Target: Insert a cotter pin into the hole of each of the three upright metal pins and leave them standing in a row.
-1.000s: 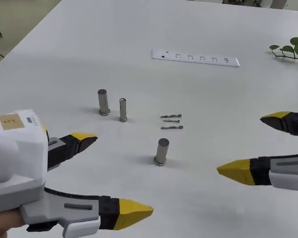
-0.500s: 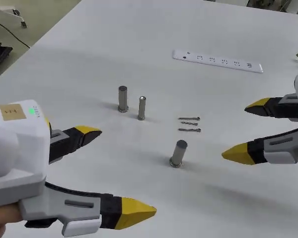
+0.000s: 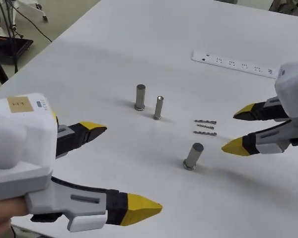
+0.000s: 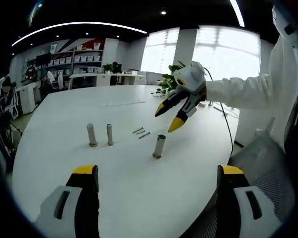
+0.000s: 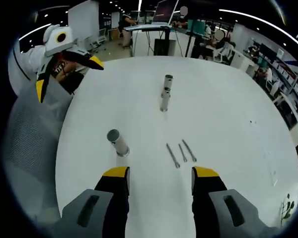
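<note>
Jaws spread and empty on both: the right gripper (image 3: 230,132) hovers just beside three cotter pins (image 3: 205,127) lying flat on the table (image 3: 114,49), near the upright metal pins (image 3: 159,107); the left gripper (image 3: 133,168) hangs nearer the person. Best to pinch one cotter pin by its head, legs free

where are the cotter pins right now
In the head view the three cotter pins lie flat on the table, right of centre, just beyond the lone metal pin and just left of the right claw.
</note>
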Motion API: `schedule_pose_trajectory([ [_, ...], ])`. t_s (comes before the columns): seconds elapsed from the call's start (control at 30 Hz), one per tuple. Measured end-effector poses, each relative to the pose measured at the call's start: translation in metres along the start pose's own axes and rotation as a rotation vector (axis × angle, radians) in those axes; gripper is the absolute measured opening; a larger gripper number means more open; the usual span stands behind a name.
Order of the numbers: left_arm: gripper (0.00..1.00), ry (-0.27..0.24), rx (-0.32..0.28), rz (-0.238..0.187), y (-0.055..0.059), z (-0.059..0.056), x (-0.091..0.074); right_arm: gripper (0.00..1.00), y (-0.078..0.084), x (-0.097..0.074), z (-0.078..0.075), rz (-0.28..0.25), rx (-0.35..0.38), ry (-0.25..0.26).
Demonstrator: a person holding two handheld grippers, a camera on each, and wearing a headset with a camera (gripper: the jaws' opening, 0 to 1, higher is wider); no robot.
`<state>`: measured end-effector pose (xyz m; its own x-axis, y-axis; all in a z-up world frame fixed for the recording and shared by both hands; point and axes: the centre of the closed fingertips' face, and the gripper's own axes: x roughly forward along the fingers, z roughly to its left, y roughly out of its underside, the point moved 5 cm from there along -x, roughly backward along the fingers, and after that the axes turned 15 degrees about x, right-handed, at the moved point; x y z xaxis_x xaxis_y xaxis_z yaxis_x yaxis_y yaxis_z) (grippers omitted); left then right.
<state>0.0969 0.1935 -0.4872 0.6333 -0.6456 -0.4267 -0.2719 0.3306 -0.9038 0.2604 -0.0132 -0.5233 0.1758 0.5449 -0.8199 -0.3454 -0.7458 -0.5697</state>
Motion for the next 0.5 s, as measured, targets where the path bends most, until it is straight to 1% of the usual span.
schedule_pose_trajectory([
  [0.07,0.99,-0.012,-0.009,-0.001,0.002,0.001,-0.004,0.46,0.002,0.005,0.000,0.016,-0.003,-0.005],
  [0.13,0.99,-0.019,-0.018,0.001,0.004,0.001,-0.007,0.44,0.004,0.014,-0.007,0.031,-0.005,-0.017],
  [0.3,0.99,-0.029,-0.027,0.010,0.009,0.000,-0.012,0.39,0.004,0.027,-0.007,0.055,-0.008,-0.038],
  [0.4,0.99,-0.037,-0.034,0.012,0.010,0.000,-0.015,0.34,0.001,0.033,-0.003,0.073,-0.036,-0.052],
  [0.5,0.99,-0.039,-0.034,0.012,0.010,-0.001,-0.016,0.33,-0.002,0.038,-0.002,0.087,-0.049,-0.057],
])
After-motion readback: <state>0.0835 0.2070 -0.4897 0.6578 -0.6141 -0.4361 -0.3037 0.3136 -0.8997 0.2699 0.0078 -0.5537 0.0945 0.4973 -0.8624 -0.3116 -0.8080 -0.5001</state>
